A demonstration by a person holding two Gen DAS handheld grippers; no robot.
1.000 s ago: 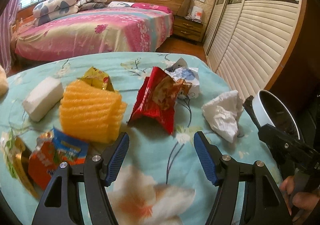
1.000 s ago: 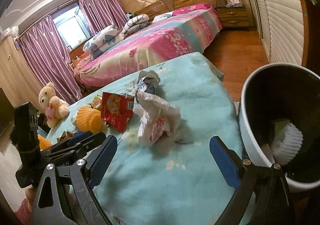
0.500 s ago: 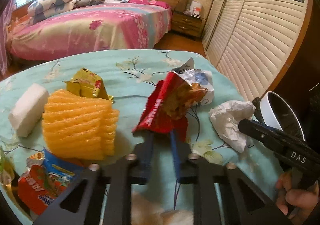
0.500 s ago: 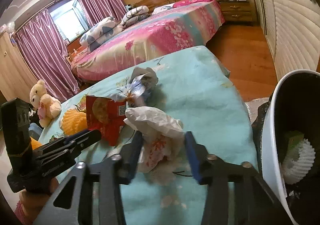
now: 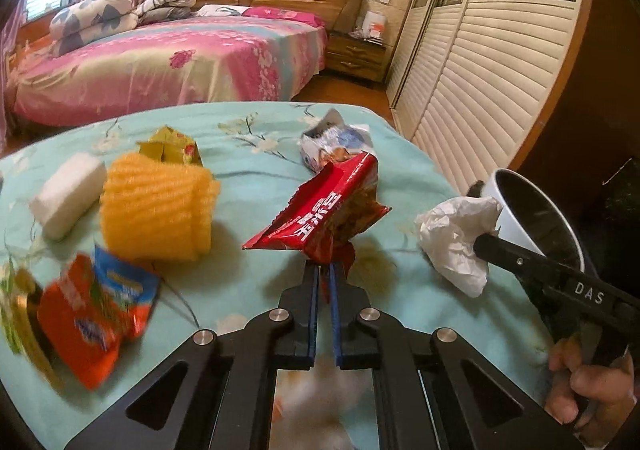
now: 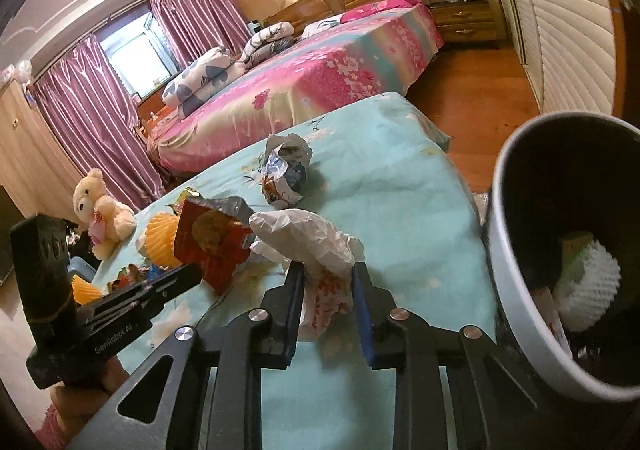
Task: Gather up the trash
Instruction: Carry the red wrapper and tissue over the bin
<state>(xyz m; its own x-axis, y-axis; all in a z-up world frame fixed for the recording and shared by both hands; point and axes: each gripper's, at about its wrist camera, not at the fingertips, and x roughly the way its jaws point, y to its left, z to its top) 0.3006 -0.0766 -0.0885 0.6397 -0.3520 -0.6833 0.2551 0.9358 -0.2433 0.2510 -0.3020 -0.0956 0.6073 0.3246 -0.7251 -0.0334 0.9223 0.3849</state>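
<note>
My left gripper (image 5: 325, 270) is shut on a red snack wrapper (image 5: 328, 210) and holds it lifted above the teal floral table cloth (image 5: 248, 178). My right gripper (image 6: 326, 270) is shut on a crumpled white plastic bag (image 6: 308, 238), also lifted a little; the bag shows in the left wrist view (image 5: 456, 238). A white trash bin (image 6: 516, 250) with a dark inside stands at the table's right edge and holds a white foam net (image 6: 588, 294); it also shows in the left wrist view (image 5: 536, 210).
On the table lie a yellow foam net (image 5: 156, 210), a white foam block (image 5: 68, 194), a yellow wrapper (image 5: 172, 146), an orange and blue packet (image 5: 96, 314) and a silver-blue wrapper (image 5: 336, 142). A bed (image 5: 160, 62) and a louvred wardrobe (image 5: 480, 70) stand beyond.
Both grippers went from open to shut. The left closed on the red wrapper and raised it. The right closed on the white bag and lifted it.
</note>
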